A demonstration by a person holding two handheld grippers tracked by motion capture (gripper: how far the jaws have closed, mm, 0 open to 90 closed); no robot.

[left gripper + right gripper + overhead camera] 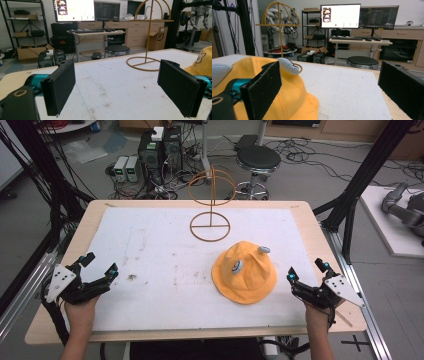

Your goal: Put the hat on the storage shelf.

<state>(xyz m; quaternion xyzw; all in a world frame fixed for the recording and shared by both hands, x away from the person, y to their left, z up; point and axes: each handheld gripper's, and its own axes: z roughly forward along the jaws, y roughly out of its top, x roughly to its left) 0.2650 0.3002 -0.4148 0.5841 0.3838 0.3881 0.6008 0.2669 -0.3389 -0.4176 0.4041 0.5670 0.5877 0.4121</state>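
Note:
An orange-yellow hat [245,272] with small grey ears lies flat on the white mat, right of centre. A golden wire hat stand [211,205] rises from its ring base at the back middle, empty. My left gripper [102,262] is open at the mat's left edge, nothing between its pads [60,87]. My right gripper [306,270] is open just right of the hat, apart from it. The right gripper view has the hat [289,95] beside and behind the left pad [263,88], with the stand [279,25] beyond. In the left gripper view, the stand [147,37] is ahead and the hat [202,62] far right.
The white mat [165,265] covers most of the wooden table [65,320]. Black frame posts [370,165] stand at both sides. Beyond the far edge are a black stool [257,159], computer boxes [160,150] and cables on the floor.

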